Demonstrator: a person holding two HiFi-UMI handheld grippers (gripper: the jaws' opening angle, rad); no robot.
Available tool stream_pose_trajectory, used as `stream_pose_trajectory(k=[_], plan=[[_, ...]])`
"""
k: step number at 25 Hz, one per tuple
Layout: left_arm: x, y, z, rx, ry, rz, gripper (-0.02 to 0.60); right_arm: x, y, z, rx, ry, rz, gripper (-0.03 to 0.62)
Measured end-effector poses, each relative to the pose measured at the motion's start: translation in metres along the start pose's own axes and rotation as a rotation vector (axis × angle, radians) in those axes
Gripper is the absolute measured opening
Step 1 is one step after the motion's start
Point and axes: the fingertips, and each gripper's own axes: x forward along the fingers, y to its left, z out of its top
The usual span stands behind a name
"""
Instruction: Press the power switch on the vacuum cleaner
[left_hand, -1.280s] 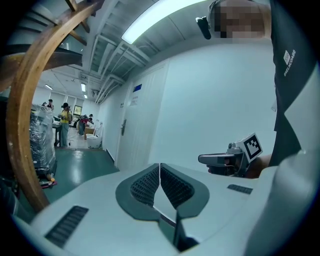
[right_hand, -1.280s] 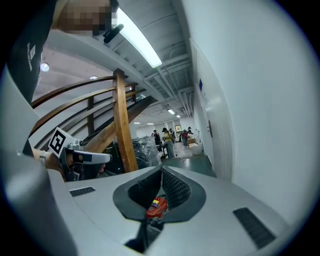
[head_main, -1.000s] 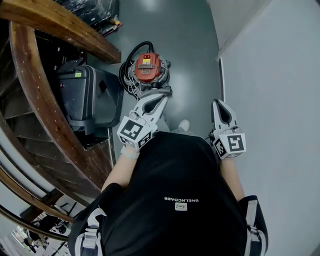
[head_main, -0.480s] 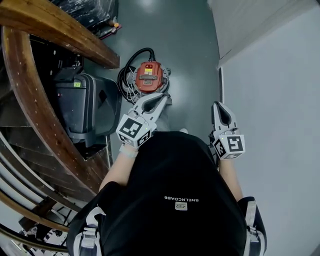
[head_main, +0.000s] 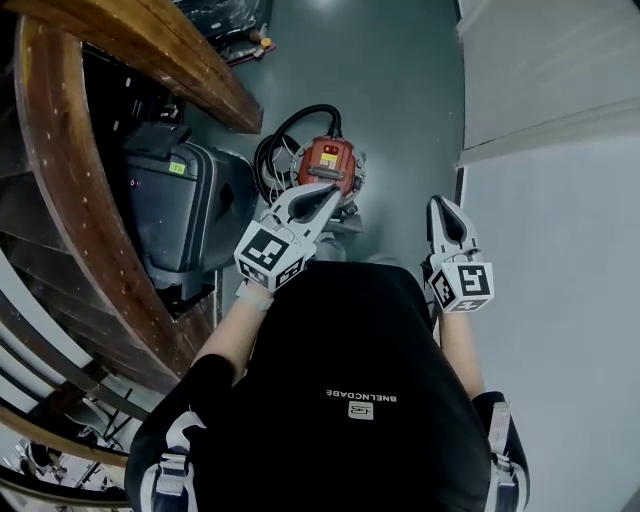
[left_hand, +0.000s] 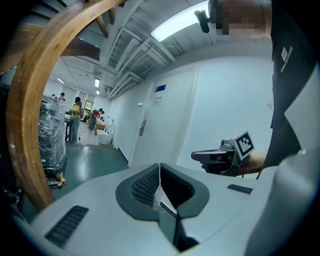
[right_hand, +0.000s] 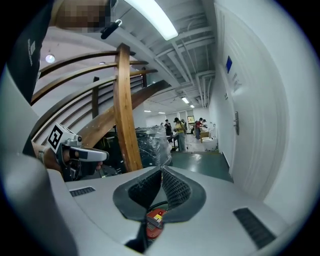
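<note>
Now, starting at my far left, a curved wooden stair rail (head_main: 60, 200) sweeps down the edge of the head view, and a dark hard case (head_main: 190, 210) stands on the floor (head_main: 400, 120) just beside it. Right of the case sits the vacuum cleaner (head_main: 330, 160), a small red-topped canister on the grey-green floor, with its black hose (head_main: 290, 130) looped round its left and far side. I can see small markings on the red lid, but the power switch itself is too small for me to pick out. The left gripper (head_main: 328, 192) points toward the vacuum cleaner, and from the head view its tip overlaps the near edge of the canister; I cannot tell whether it touches or hangs above it. In the left gripper view its jaws are pressed together at the tips with nothing between them, and they look out level at a pale door. Further right, well apart from the canister, the right gripper (head_main: 444, 203) hangs over bare floor, its jaws likewise closed and empty; the red lid shows in the gap below them. A pale wall (head_main: 560, 250) fills the right side.
</note>
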Motion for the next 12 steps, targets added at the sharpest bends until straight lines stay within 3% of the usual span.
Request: stream_pose_trajectory(k=[6,12], plan=[[-0.023,0.050,0.002,-0.052,-0.016,0.112,0.017,0.071,0.026,0.016,-0.080,0.089,0.131,0.028],[-0.041,0.079,-0.003,-0.122,-0.032,0.258,0.017,0.132,0.041,0.007,-0.188,0.214,0.294,0.028]])
